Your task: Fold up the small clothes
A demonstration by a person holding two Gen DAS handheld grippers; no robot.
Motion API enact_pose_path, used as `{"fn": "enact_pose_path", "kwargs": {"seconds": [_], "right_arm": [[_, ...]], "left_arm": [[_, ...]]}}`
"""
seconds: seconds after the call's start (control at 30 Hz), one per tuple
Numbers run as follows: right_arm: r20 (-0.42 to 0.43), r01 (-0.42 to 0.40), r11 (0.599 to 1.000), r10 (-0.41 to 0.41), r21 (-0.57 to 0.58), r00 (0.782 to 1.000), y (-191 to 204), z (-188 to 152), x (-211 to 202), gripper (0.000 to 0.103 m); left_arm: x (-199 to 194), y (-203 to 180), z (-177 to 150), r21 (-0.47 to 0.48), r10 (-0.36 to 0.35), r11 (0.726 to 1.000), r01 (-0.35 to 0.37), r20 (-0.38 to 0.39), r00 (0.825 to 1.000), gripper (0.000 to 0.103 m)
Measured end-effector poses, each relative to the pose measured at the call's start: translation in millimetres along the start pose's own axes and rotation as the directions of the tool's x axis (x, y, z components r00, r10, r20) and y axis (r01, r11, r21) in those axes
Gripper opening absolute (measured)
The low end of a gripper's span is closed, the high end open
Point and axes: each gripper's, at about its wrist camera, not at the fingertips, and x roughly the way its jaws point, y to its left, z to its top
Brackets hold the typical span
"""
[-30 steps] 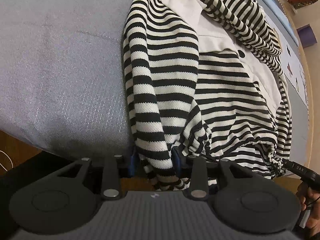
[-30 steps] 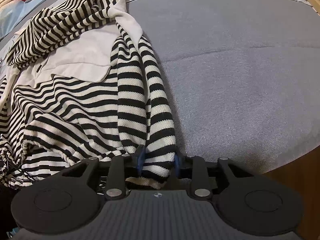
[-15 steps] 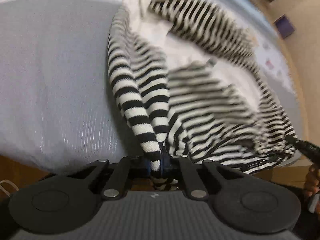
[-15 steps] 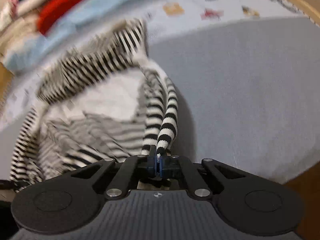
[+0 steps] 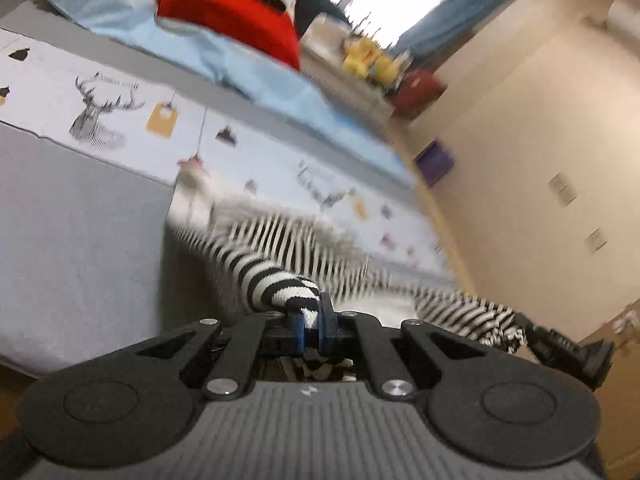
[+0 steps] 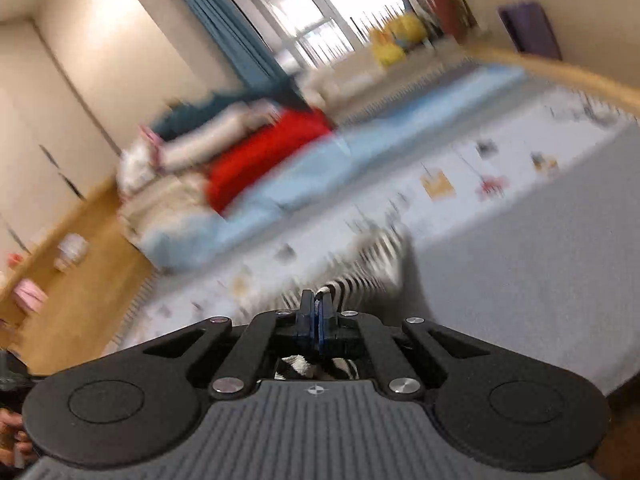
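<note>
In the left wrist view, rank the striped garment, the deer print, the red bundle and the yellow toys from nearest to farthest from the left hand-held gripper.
1. Striped garment, clamped in the left hand-held gripper.
2. Deer print, on the sheet to the left.
3. Red bundle, upper middle, beyond the blue cloth.
4. Yellow toys, far back by the window.

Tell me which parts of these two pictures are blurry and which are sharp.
Left wrist view: the left tool is sharp, the striped top smears farther out, and the window is glaring. Right wrist view: the right tool is sharp, and everything beyond is streaked, the red cloth included.
</note>
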Motion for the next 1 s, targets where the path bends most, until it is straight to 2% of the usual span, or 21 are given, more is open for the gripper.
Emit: {"fn": "enact_pose_path", "kwargs": {"seconds": [0.07, 0.17, 0.23, 0.33, 0.4, 0.5, 0.57, 0.63, 0.73, 0.8, 0.87, 0.93, 1.0], "right_arm": [[0.047, -0.032, 0.999, 0.031, 0.008, 0.998, 2.5, 7.4, -16.5, 0.001], [0.044, 0.005, 1.0, -0.005, 0.007, 0.999, -2.1, 12.9, -6.4, 0.0], [0.016, 0.058, 0.998, -0.058, -0.001, 0.998, -8.3, 13.6, 15.4, 0.001], [-0.018, 0.089, 0.996, -0.089, -0.004, 0.996, -15.7, 12.4, 53.6, 0.0], [-0.052, 0.132, 0.991, -0.133, -0.026, 0.99, -18.6, 13.1, 86.2, 0.0], [-0.078, 0.191, 0.98, -0.195, -0.053, 0.978, -24.1, 18.0, 134.6, 0.0], [-0.086, 0.219, 0.975, -0.222, -0.042, 0.971, -33.0, 23.9, 163.0, 0.0], [-0.089, 0.245, 0.969, -0.246, -0.025, 0.965, -44.1, 29.1, 192.5, 0.0], [-0.086, 0.264, 0.965, -0.263, 0.004, 0.961, -59.6, 27.4, 231.4, 0.0], [-0.097, 0.293, 0.956, -0.29, 0.017, 0.952, -66.9, 23.7, 250.0, 0.0], [-0.133, 0.322, 0.945, -0.314, 0.049, 0.94, -74.3, 24.8, 265.4, 0.002], [-0.152, 0.343, 0.937, -0.33, 0.069, 0.932, -80.5, 27.0, 273.3, 0.009], [-0.109, 0.399, 0.915, -0.391, 0.064, 0.914, -80.1, 30.6, 268.8, 0.015]], "left_arm": [[5.4, 4.0, 3.2, -0.034, 0.0, 0.999, 0.0, 0.011, 1.0, 0.006], [33.1, 20.1, 10.4, -0.068, 0.047, 0.997, -0.048, -0.013, 0.999, 0.006], [54.8, 33.0, 18.9, -0.065, 0.087, 0.994, -0.088, -0.023, 0.996, 0.006], [102.5, 50.9, 29.9, -0.03, 0.203, 0.978, -0.205, -0.055, 0.978, 0.006], [129.2, 59.8, 40.5, -0.029, 0.224, 0.974, -0.226, -0.072, 0.972, 0.006], [167.1, 74.0, 52.4, 0.029, 0.269, 0.963, -0.267, -0.058, 0.961, 0.006], [186.9, 88.5, 55.0, -0.006, 0.282, 0.959, -0.283, -0.064, 0.957, 0.006], [202.8, 97.6, 62.2, -0.025, 0.329, 0.943, -0.331, -0.069, 0.942, 0.006], [213.4, 102.7, 74.0, -0.059, 0.332, 0.941, -0.334, -0.044, 0.942, 0.006], [225.5, 107.8, 78.8, -0.072, 0.338, 0.936, -0.344, -0.081, 0.938, 0.011], [229.8, 119.1, 83.5, -0.143, 0.318, 0.932, -0.332, -0.109, 0.942, 0.011], [222.8, 126.5, 87.1, -0.213, 0.306, 0.924, -0.318, -0.087, 0.948, 0.013], [213.1, 129.9, 88.2, -0.249, 0.304, 0.918, -0.308, -0.058, 0.951, 0.021]]}}
